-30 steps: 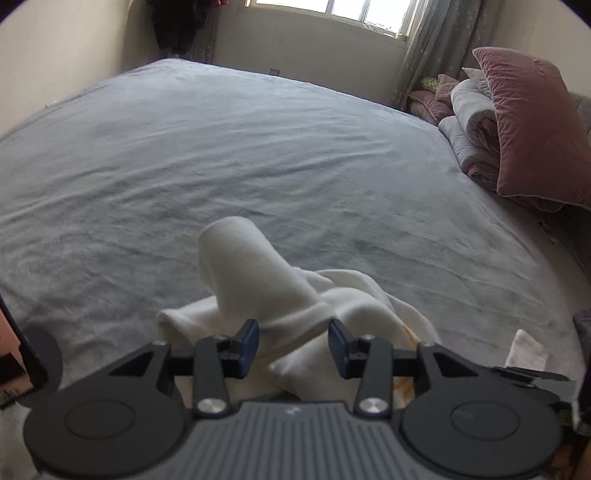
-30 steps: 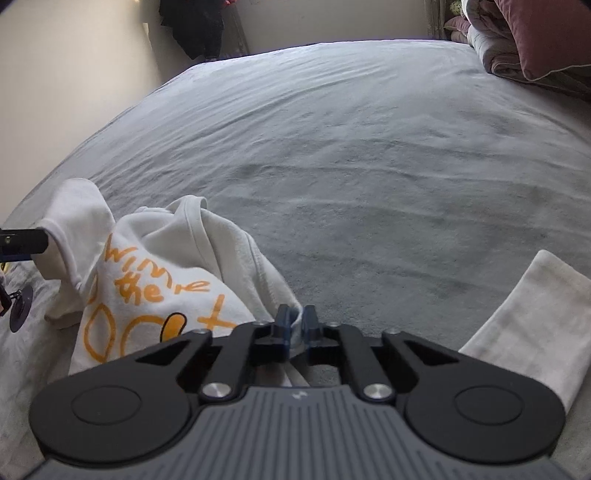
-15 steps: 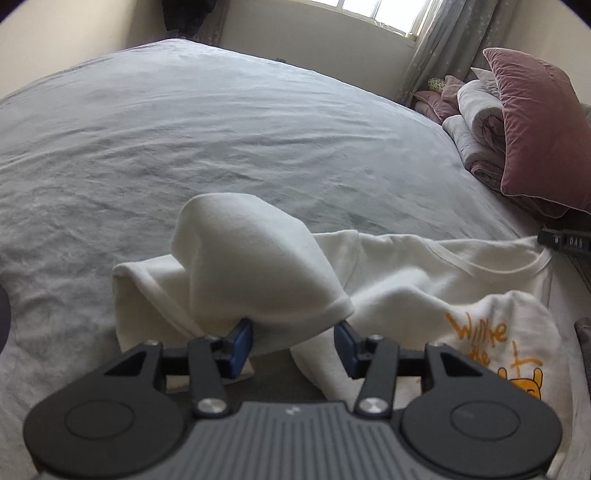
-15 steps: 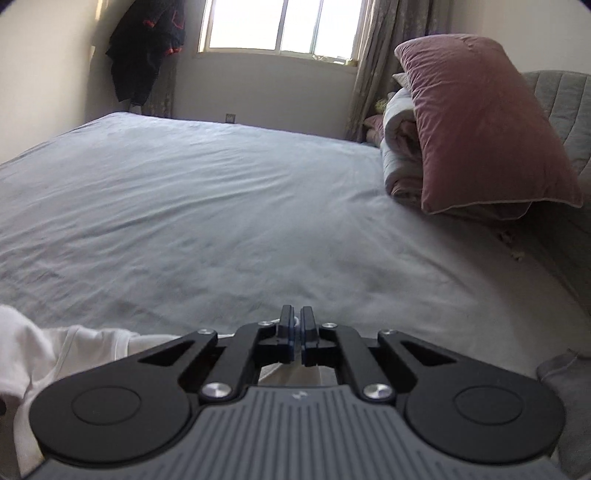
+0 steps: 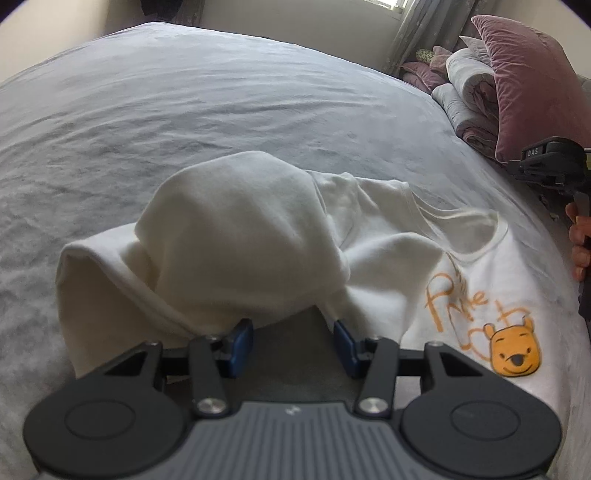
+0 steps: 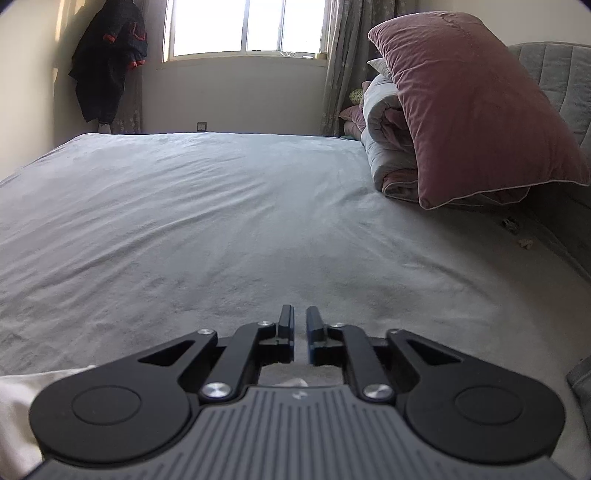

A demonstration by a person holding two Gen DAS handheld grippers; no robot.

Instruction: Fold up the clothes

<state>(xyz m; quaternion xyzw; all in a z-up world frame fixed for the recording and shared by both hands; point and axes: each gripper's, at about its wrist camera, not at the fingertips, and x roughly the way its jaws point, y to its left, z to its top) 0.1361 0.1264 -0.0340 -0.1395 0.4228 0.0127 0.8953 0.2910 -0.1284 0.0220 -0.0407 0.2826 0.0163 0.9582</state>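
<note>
A white T-shirt (image 5: 258, 236) with an orange bear print (image 5: 515, 350) lies bunched on the grey bed (image 5: 184, 110). Its left part is humped up in a fold. My left gripper (image 5: 293, 343) is open and empty, its blue pads just at the near edge of that hump. My right gripper (image 6: 300, 325) has its jaws a small gap apart with nothing between them, above bare bed (image 6: 221, 221). A corner of the shirt (image 6: 14, 406) shows at the lower left of the right wrist view. The right gripper also shows at the right edge of the left wrist view (image 5: 550, 162).
A pink pillow (image 6: 469, 110) leans on a rolled quilt (image 6: 384, 147) at the bed's right side, by a grey headboard (image 6: 554, 74). A dark jacket (image 6: 107, 62) hangs by the window (image 6: 243, 26). A grey cloth (image 6: 581, 387) lies at the far right.
The right gripper, earlier shut on the shirt's edge, has pulled the shirt out to the right and parted its jaws, letting go. The left gripper stayed open and moved closer to the hump.
</note>
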